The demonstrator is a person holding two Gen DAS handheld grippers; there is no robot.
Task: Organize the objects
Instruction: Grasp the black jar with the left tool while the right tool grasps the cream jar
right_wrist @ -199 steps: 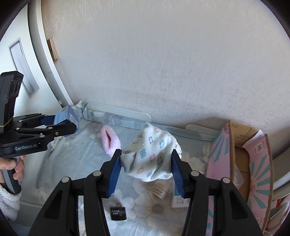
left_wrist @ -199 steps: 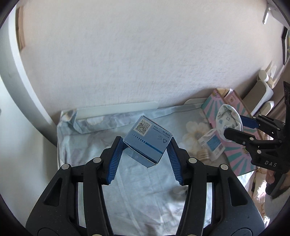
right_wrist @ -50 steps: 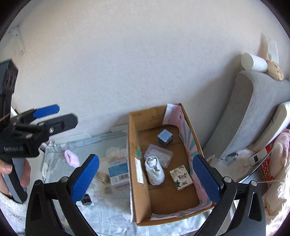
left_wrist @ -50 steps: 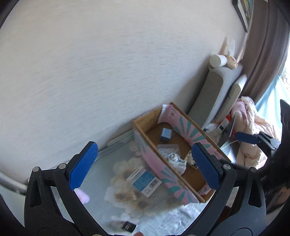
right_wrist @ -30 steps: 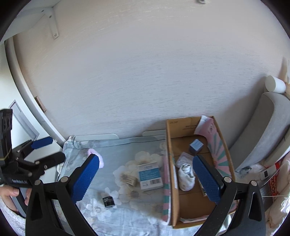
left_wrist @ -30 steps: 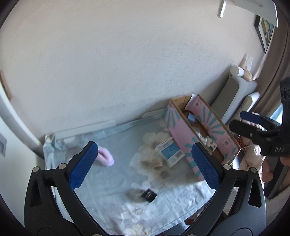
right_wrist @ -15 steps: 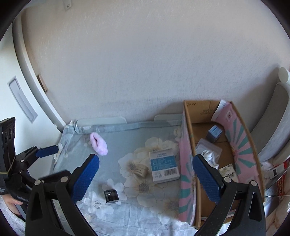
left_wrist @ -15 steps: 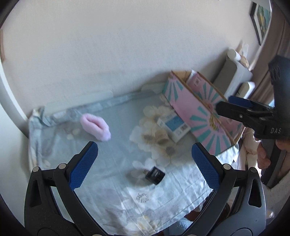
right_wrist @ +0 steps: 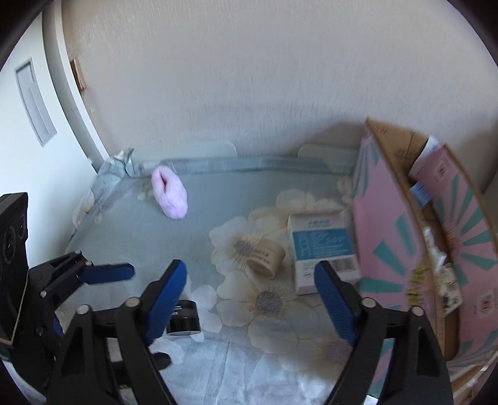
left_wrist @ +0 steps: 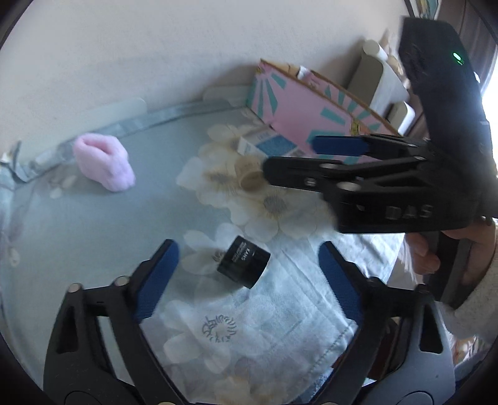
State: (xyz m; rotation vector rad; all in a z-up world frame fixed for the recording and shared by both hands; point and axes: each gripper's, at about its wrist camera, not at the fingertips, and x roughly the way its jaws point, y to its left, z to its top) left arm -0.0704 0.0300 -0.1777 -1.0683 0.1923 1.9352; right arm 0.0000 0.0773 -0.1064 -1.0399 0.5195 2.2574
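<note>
Small black cylindrical jar (left_wrist: 243, 265) lies on the floral-clothed table (left_wrist: 93, 224), frame centre, between left gripper (left_wrist: 246, 274) jaws, just been narrowing, untouched. Right gripper (right_wrist: 250, 299) likewise, nearing tan tape roll (right_wrist: 264, 257). Both dropped: pickups next.

A lived-in room of a home

A floral bedsheet (right_wrist: 130, 249) covers the surface beneath a textured pale wall (right_wrist: 249, 78); a pink patterned cardboard box (right_wrist: 386, 224) of small household items stands at one side, a fluffy pink slipper (right_wrist: 169, 191) lies on the sheet, and grey cushions (left_wrist: 378, 78) and a curtain (left_wrist: 476, 21) show beyond.
</note>
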